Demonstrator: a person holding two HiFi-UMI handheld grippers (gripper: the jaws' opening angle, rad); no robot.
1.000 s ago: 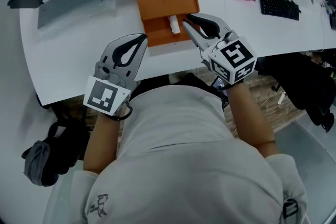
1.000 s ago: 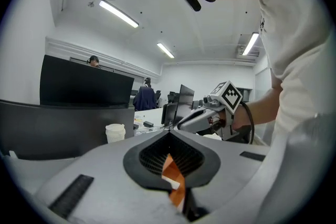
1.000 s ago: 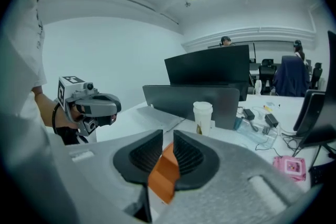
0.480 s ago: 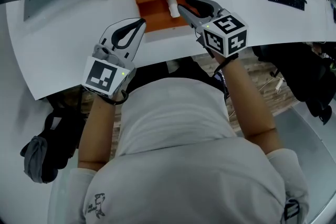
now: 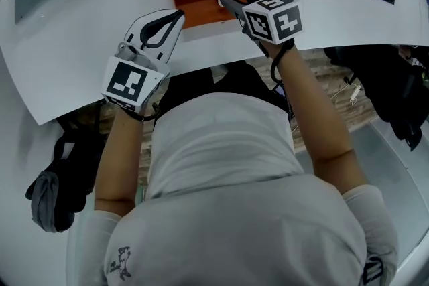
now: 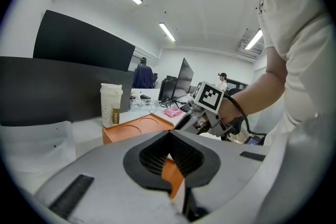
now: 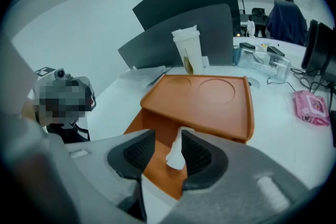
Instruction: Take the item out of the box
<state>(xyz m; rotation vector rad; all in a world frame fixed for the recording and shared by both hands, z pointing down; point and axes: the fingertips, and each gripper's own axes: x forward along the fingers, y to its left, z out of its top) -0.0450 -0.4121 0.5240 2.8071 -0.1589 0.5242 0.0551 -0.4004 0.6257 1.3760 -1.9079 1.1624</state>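
Right gripper (image 7: 168, 137): jaws just opened, white item (image 7: 175, 153) between them, in orange box (image 7: 207, 97) at table (image 5: 80, 53) near edge. Left gripper (image 6: 169, 134): clenched, empty.

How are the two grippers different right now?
The left gripper is shut and empty; the right gripper has just been opening, with the white item between its jaws. The left gripper is outside the orange box; the right gripper reaches into it. Both carry a marker cube.
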